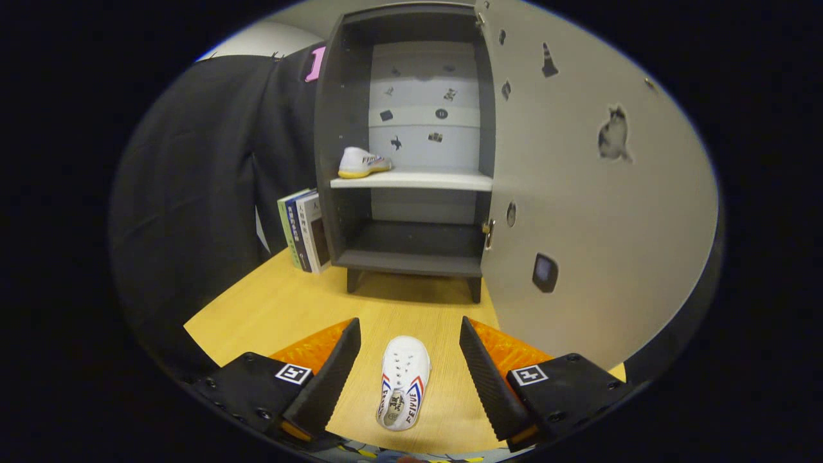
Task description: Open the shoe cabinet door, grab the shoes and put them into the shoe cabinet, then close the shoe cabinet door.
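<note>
A small white shoe (403, 383) with red and blue stripes lies on the wooden table (276, 308), toe pointing toward the cabinet. It sits between the two fingers of my gripper (409, 334), which stands open and touches nothing. The dark grey shoe cabinet (411, 257) stands ahead, beyond the fingers. Its pale door (578, 193), dotted with stickers, is swung wide open to the right. A second white shoe (362, 162) with a yellow sole rests on the left side of the white middle shelf (424, 181). The bottom compartment holds nothing.
Several books (303, 230) stand upright against the cabinet's left side. The open door reaches forward close to my right finger (487, 379). The table's left edge runs beside the booth's black cloth wall (193, 193).
</note>
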Motion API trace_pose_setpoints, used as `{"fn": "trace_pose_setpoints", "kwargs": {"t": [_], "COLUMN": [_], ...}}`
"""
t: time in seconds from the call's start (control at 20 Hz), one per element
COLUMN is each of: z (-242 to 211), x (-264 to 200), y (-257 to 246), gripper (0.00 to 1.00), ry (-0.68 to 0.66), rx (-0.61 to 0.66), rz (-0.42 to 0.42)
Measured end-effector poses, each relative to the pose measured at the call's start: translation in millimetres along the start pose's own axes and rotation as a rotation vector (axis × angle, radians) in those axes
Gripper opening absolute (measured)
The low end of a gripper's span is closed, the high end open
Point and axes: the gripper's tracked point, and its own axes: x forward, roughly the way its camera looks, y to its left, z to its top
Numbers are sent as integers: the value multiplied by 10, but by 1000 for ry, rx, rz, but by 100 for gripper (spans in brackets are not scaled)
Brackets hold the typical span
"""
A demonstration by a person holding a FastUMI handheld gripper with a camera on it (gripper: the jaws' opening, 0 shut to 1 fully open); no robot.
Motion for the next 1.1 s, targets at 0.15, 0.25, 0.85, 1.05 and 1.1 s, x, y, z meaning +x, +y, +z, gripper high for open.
{"fn": "trace_pose_setpoints", "kwargs": {"t": [0.15,0.25,0.85,1.05,1.1], "z": [-403,-638,-1395,-1630,-1626], "x": [265,458,1129,1188,1201], "y": [127,219,380,408,422], "gripper": [96,97,95,81,81], "ry": [105,173,433,521,515], "rx": [5,-1,-56,-108,-122], "rz": [20,32,28,18,12]}}
